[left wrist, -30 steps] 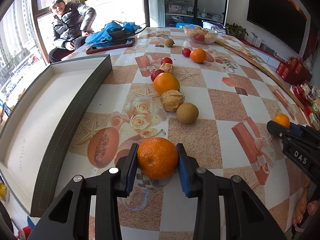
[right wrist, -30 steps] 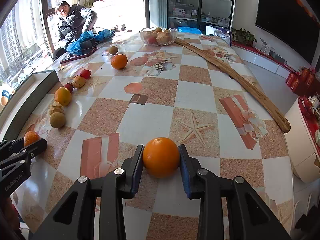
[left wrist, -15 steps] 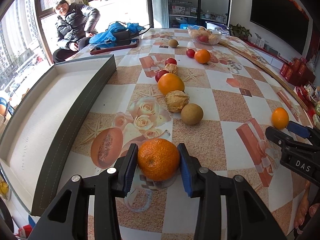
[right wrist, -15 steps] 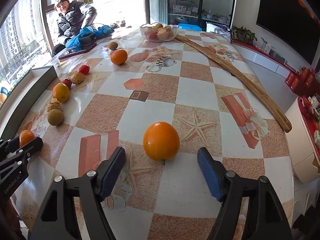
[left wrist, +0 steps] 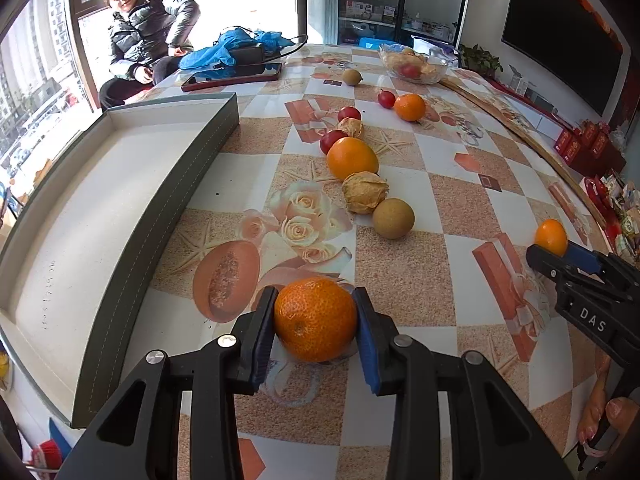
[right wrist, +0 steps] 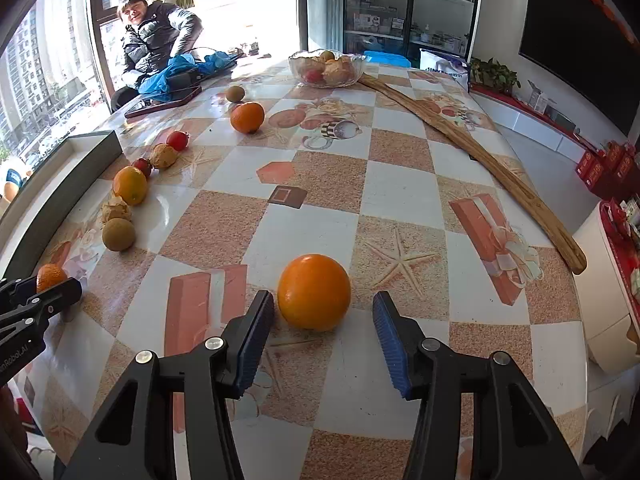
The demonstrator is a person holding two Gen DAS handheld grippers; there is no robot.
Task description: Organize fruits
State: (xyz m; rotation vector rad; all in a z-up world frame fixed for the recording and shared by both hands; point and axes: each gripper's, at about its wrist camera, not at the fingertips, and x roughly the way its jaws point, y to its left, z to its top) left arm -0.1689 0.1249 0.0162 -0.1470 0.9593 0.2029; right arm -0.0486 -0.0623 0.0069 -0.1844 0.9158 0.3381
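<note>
Left wrist view: the left gripper (left wrist: 316, 330) still clamps the mandarin (left wrist: 315, 319) between its fingers on the bench (left wrist: 460, 196). Right wrist view: the right gripper (right wrist: 324, 330), which let go of the orange (right wrist: 314, 292), is closing again; the orange stands free between the fingers, so a regrasp seems likely.

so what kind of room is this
Most likely a living or dining room in a high-rise flat: a dining table under a printed cloth, a glass-door cabinet of household goods, a wall television, and apartment towers outside the window.
</note>
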